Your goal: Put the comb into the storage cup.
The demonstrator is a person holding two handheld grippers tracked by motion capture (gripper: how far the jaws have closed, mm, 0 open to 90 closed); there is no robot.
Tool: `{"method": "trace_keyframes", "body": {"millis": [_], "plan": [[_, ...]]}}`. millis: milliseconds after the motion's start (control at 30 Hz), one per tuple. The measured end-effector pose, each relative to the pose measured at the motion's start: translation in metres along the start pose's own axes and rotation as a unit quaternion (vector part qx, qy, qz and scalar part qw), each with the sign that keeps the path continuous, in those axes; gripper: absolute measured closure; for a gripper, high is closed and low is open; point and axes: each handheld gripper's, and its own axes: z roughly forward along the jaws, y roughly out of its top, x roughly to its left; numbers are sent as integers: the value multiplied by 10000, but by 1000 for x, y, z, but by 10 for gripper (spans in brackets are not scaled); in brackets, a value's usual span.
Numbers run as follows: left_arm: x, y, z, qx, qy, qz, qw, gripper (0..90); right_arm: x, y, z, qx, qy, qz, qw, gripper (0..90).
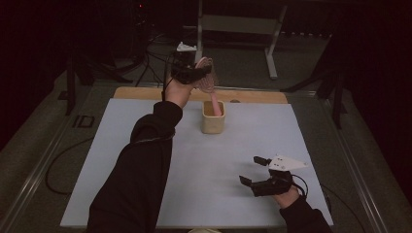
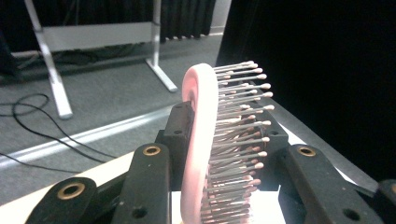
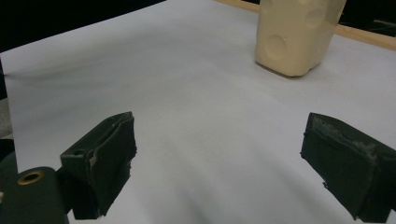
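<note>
A pink hairbrush (image 1: 208,80) hangs handle-down, its handle tip inside the cream holder cup (image 1: 213,118) at the back middle of the white table (image 1: 145,145). My left gripper (image 1: 194,73) is shut on the brush head, high above the cup. In the left gripper view the brush head (image 2: 198,140) stands between the black jaws, its bristles (image 2: 238,121) pointing right. My right gripper (image 1: 252,170) rests low at the front right, open, nothing between its pads (image 3: 100,163). The cup (image 3: 296,35) stands ahead of it.
A wooden strip (image 1: 141,93) runs along the table's far edge. Beyond it stands a white metal frame (image 1: 238,24) on the grey floor, with cables (image 1: 155,63) at the left. A cable (image 1: 63,160) also loops off the table's left side.
</note>
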Motion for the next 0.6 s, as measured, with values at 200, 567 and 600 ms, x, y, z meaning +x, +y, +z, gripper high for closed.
{"method": "trace_keyframes", "body": {"millis": [200,567,600], "plan": [[2,-5,5,53,33,21,10000,664,0,0,0,-20,-9,18,10000,98],[7,-14,12,139,50,-16,9999,664,0,0,0,-17,4,25,10000,98],[7,-15,12,141,52,-16,9999,664,0,0,0,-21,6,21,10000,98]]}}
